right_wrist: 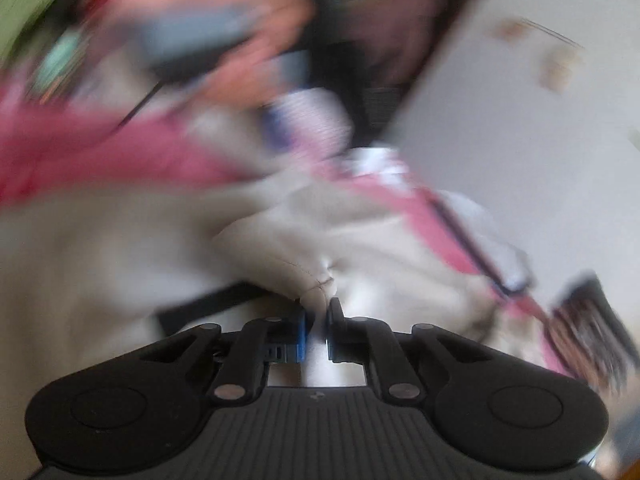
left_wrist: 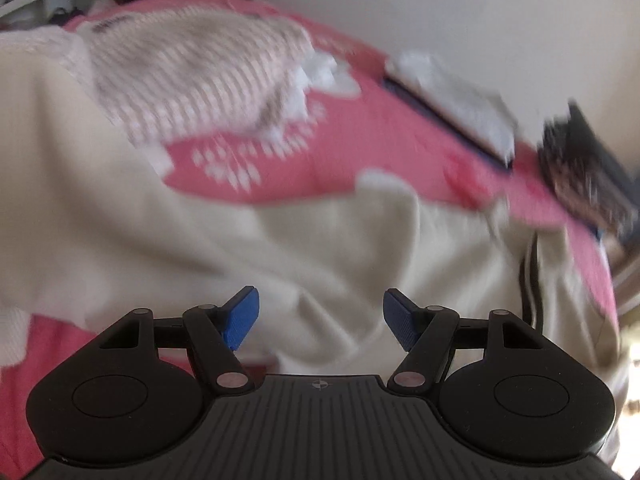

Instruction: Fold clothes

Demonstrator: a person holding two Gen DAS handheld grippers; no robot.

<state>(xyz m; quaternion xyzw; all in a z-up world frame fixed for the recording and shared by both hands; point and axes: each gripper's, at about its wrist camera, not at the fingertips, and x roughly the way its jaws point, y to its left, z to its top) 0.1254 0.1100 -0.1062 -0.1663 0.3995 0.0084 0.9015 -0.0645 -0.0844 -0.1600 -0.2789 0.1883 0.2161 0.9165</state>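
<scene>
A cream garment [left_wrist: 248, 236] with dark side stripes lies spread over a pink patterned bedcover [left_wrist: 336, 156]. In the left wrist view my left gripper [left_wrist: 320, 316] hovers over the cream cloth, its blue pads wide apart with nothing between them. In the right wrist view, which is blurred, my right gripper [right_wrist: 317, 320] is shut on a bunched fold of the cream garment [right_wrist: 316, 276], and the cloth rises in a pinch from between the pads.
A white and pink striped garment [left_wrist: 192, 80] lies in a heap at the far left of the bedcover. Folded white cloth [left_wrist: 452, 96] sits on a dark flat thing farther back. A dark patterned object [left_wrist: 580, 168] lies at the right edge, before a pale wall [left_wrist: 440, 0].
</scene>
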